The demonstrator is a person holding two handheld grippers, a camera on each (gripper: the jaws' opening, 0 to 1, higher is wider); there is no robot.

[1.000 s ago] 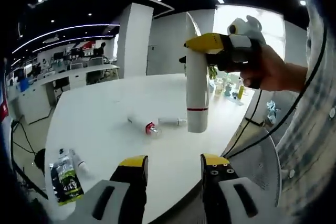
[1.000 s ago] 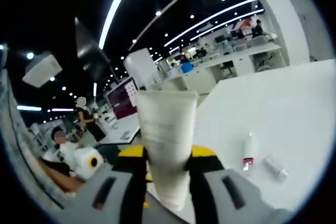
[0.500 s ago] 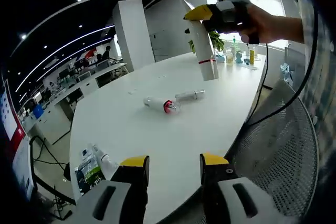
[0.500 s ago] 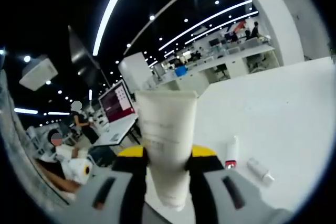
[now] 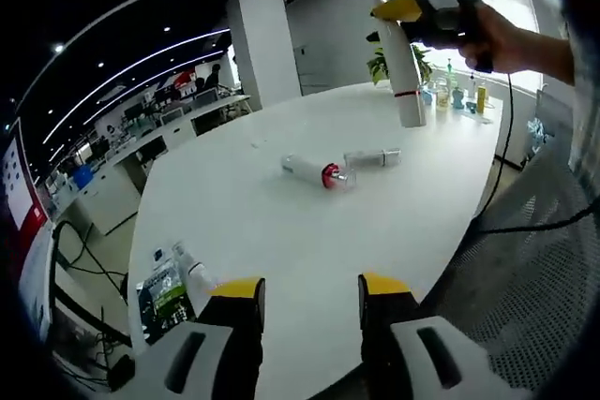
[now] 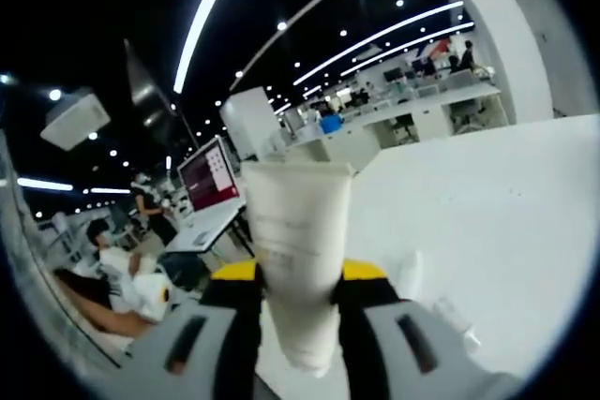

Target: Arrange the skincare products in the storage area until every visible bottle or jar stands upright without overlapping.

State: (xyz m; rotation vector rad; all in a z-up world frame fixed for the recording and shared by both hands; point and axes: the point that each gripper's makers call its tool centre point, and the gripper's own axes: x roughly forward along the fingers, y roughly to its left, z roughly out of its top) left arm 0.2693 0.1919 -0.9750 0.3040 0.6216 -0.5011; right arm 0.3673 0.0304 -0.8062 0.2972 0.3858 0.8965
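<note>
A white tube (image 6: 298, 259), its faint print too small to be read, is pinched between the jaws of the right gripper (image 6: 298, 299) and held above the white table (image 5: 281, 222). Two bottles (image 5: 317, 171) are seen lying flat mid-table. The left gripper (image 5: 309, 292) is held spread, with nothing between its jaws.
</note>
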